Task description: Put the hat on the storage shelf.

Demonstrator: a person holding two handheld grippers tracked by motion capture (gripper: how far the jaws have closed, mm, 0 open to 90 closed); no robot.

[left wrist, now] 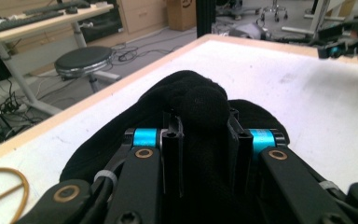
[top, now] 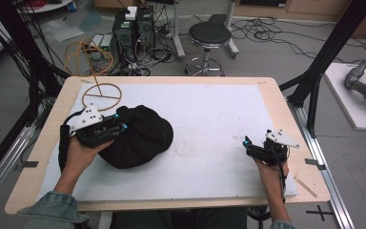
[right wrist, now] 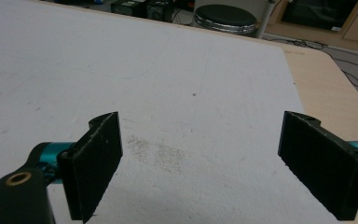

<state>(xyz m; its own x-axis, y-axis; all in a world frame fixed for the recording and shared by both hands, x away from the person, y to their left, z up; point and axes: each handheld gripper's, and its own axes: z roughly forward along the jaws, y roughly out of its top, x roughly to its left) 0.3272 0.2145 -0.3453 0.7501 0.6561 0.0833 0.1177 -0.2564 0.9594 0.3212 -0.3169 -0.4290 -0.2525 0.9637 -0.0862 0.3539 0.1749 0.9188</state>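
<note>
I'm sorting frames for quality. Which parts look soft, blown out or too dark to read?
High view: even light, black fabric bundle reads as a featureless dark mass. Left gripper view: left gripper and fabric merge in black, background stool slightly soft. Right gripper view: white mat bright, faint smudges still visible; right gripper sharp.

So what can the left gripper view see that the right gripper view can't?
Left gripper view alone: the left tool pinching a fold of the black cloth, a wooden ring at the corner, and the other hand's tool far off. Right gripper view alone: the right tool, open with nothing between its jaws, over a faint grey smudge. Both: the white mat, the table's wooden edge and the black stool.
</note>
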